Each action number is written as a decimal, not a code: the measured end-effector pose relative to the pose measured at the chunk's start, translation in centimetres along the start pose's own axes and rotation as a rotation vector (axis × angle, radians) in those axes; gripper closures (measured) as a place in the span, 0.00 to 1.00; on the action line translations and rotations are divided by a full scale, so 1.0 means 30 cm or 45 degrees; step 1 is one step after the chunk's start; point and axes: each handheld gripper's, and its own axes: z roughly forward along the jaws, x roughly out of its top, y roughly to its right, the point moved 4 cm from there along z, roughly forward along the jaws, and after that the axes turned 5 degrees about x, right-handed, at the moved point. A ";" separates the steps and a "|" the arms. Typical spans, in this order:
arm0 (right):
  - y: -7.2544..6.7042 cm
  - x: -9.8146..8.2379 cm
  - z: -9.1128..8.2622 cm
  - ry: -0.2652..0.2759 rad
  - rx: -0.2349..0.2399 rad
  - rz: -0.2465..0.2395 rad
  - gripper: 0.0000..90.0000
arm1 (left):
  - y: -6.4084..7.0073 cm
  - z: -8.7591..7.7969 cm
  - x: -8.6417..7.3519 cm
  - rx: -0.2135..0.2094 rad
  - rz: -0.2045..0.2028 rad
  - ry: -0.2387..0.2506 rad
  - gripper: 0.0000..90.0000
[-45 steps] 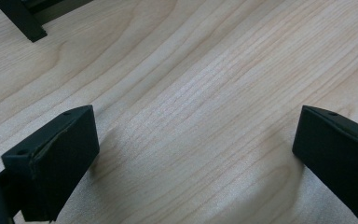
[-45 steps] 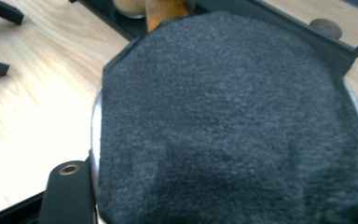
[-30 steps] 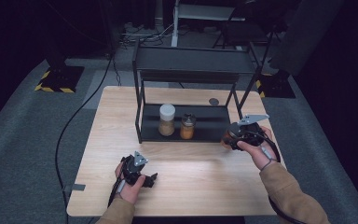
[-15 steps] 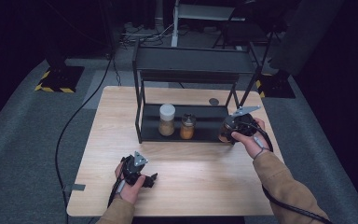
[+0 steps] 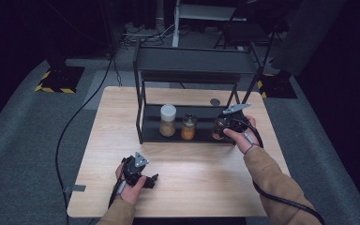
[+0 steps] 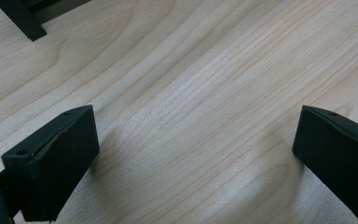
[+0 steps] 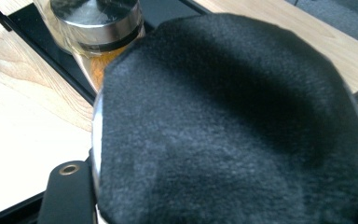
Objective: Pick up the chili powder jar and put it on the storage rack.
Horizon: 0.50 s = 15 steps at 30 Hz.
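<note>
Currently right gripper [image 5: 219, 127] clamps a black-lidded spice jar [image 7: 233, 130] at the rack's lower shelf [image 5: 201, 111], beside the metal-capped jar [image 5: 189, 127]; left gripper [image 5: 151, 180] gapes idle on table [image 5: 206, 173]; risk: knocking neighbour jar, clipping the rack frame.

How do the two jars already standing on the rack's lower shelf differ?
The left jar has a white lid; the right jar has a dark, metallic-looking one. The left jar is taller and wider, the right one shorter and slimmer. The left jar's contents look tan, the right jar's more orange. Both stand upright, side by side but apart, on the rack's lower shelf.
</note>
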 end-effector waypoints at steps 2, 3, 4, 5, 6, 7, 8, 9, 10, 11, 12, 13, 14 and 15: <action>0.002 0.000 0.016 -0.003 0.009 -0.003 0.35 | 0.000 0.000 0.000 0.000 0.000 0.000 0.00; 0.002 0.000 0.023 -0.002 0.009 0.004 0.35 | 0.000 0.000 0.000 0.000 0.000 0.000 0.00; 0.003 -0.001 0.030 -0.001 0.005 0.004 0.35 | 0.000 0.000 0.000 0.000 0.000 0.000 0.00; 0.003 -0.001 0.038 -0.002 0.002 0.009 0.35 | 0.000 0.000 0.000 0.000 0.000 0.000 0.00; 0.005 -0.003 0.046 -0.001 0.000 0.012 0.35 | 0.000 0.000 0.000 0.000 0.000 0.000 0.00; 0.007 -0.005 0.055 0.002 -0.001 0.013 0.35 | 0.000 0.000 0.000 0.000 0.000 0.000 0.00; 0.010 -0.007 0.064 0.002 -0.001 0.018 0.35 | 0.000 0.000 0.000 0.000 0.000 0.000 0.00; 0.012 -0.007 0.073 -0.002 -0.003 0.019 0.35 | 0.000 0.000 0.000 0.000 0.000 0.000 0.00; 0.013 -0.006 0.083 -0.008 -0.007 0.018 0.35 | 0.000 0.000 0.000 0.000 -0.001 -0.001 0.00; 0.013 -0.005 0.092 -0.018 -0.012 0.023 0.35 | 0.000 0.000 0.000 0.000 0.000 0.000 0.00; 0.014 -0.004 0.101 -0.024 -0.016 0.017 0.35 | 0.000 0.000 0.000 0.000 0.000 0.000 0.00; 0.014 -0.002 0.109 -0.030 -0.016 0.018 0.35 | 0.000 0.000 0.000 0.000 -0.001 0.000 0.00; 0.016 -0.001 0.117 -0.030 -0.011 0.019 0.35 | 0.000 0.000 0.000 0.000 -0.001 -0.001 0.00; 0.016 0.000 0.123 -0.032 -0.009 0.025 0.35 | 0.000 0.000 0.000 0.000 0.000 0.000 0.00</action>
